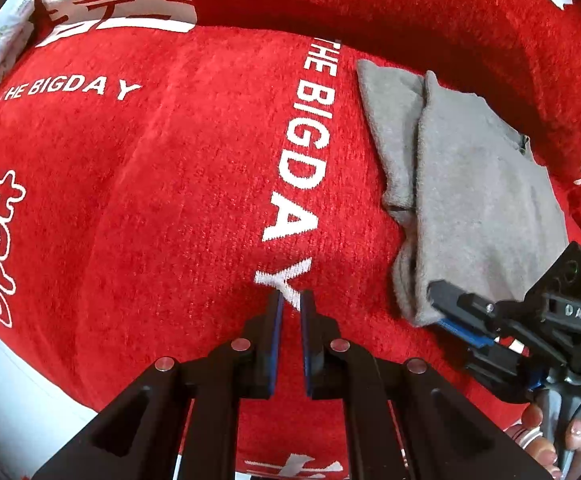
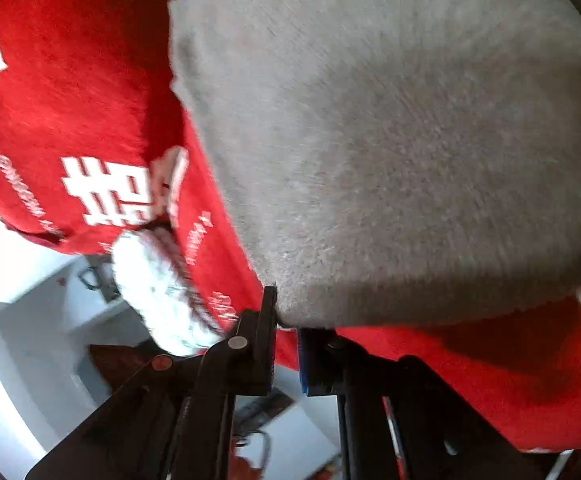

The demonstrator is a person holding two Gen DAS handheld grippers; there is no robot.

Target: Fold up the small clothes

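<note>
Grey, soft-napped folded garment [image 1: 470, 184] lies on a red plush blanket with white lettering [image 1: 170, 184], toward three o'clock in the left wrist view. It rests in overlapping layers, and a narrower grey layer shows beneath along its nine o'clock edge. What kind of garment it is cannot be told.

The right gripper [image 1: 444, 304] comes in from four o'clock and is clenched on the garment's near corner, one black finger on top and a blue pad under the cloth edge. Fingers of the person's hand [image 1: 554, 436] around its handle are cut off at the frame's five o'clock corner.

The left gripper [image 1: 290, 300] points steeply down over the blanket at six o'clock, its jaws drawn close with only a thin slit between the blue pads and nothing held.

In the right wrist view the grey cloth [image 2: 390, 140] fills most of the frame, blurred. Its lower edge disappears between the gripper's fingers [image 2: 266, 308] at six o'clock. A white fluffy object [image 2: 158, 292] at eight o'clock is too smeared to identify. Below the blanket's edge [image 2: 70, 120], a pale room is seen, indistinct.

No containers are visible.
</note>
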